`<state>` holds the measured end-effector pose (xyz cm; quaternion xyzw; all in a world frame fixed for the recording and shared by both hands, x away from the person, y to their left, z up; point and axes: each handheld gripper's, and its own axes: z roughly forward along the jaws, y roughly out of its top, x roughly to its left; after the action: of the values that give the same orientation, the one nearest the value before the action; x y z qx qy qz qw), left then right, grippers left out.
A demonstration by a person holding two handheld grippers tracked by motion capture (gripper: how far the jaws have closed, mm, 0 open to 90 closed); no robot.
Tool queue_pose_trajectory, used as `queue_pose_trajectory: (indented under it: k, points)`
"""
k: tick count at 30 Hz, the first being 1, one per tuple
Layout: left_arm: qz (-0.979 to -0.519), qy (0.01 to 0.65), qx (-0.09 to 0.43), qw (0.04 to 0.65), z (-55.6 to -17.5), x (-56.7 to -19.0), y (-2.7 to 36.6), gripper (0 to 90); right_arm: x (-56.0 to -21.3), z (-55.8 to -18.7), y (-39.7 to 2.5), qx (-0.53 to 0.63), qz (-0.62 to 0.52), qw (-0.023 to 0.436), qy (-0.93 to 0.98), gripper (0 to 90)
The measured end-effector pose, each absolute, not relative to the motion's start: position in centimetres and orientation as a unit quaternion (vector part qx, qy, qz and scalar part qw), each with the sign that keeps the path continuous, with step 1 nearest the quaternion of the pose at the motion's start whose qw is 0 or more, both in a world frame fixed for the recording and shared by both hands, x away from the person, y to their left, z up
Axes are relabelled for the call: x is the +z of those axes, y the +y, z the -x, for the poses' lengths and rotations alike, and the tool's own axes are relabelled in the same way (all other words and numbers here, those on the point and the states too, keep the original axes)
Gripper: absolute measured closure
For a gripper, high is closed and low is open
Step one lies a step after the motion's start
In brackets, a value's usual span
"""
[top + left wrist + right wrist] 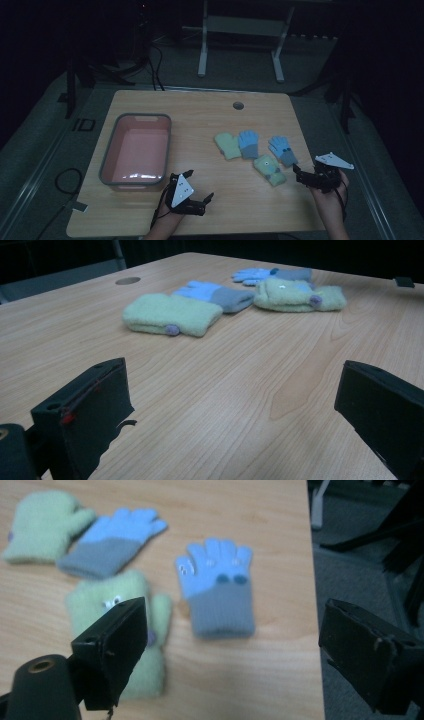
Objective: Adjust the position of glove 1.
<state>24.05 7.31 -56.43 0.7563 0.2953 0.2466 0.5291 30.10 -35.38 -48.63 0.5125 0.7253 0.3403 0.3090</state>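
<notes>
Several small gloves lie on the wooden table (200,105), right of centre. A green mitten (227,145) (172,315) (42,525) touches a blue glove with a grey cuff (248,144) (215,294) (110,540). A second green mitten (269,169) (300,295) (105,605) lies nearer me. A second blue glove (283,150) (272,274) (220,590) lies at the right. My right gripper (303,175) (232,650) hovers open just short of that glove's cuff. My left gripper (202,200) (230,410) stands open near the front edge, nothing between its jaws.
A grey bin with a pink inside (136,150) stands empty on the table's left half. A round cable hole (238,105) (128,280) sits near the far edge. The table's right edge (312,605) runs close beside my right gripper, with dark floor beyond.
</notes>
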Motion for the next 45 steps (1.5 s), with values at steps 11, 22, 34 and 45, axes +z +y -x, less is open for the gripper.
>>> queue_pose_trajectory:
  k: [11, 22, 34, 45]
  points:
    - [-0.756, 0.295, 0.247, 0.530, -24.1, -56.4, 7.3, 1.7, -46.2, -30.9, -33.1, 0.369, -0.472, 0.300, 0.742, 13.5]
    - [-0.757, 0.294, 0.247, 0.529, -24.0, -56.4, 7.3, 1.7, -45.0, -32.6, -30.1, 0.391, -0.449, 0.281, 0.753, 17.9]
    - [-0.757, 0.292, 0.247, 0.529, -24.0, -56.4, 7.3, 1.7, -45.1, -34.5, -27.0, 0.399, -0.429, 0.259, 0.768, 18.0]
    - [-0.758, 0.291, 0.246, 0.529, -24.0, -56.4, 7.3, 1.7, -45.9, -36.2, -23.8, 0.397, -0.410, 0.237, 0.786, 17.1]
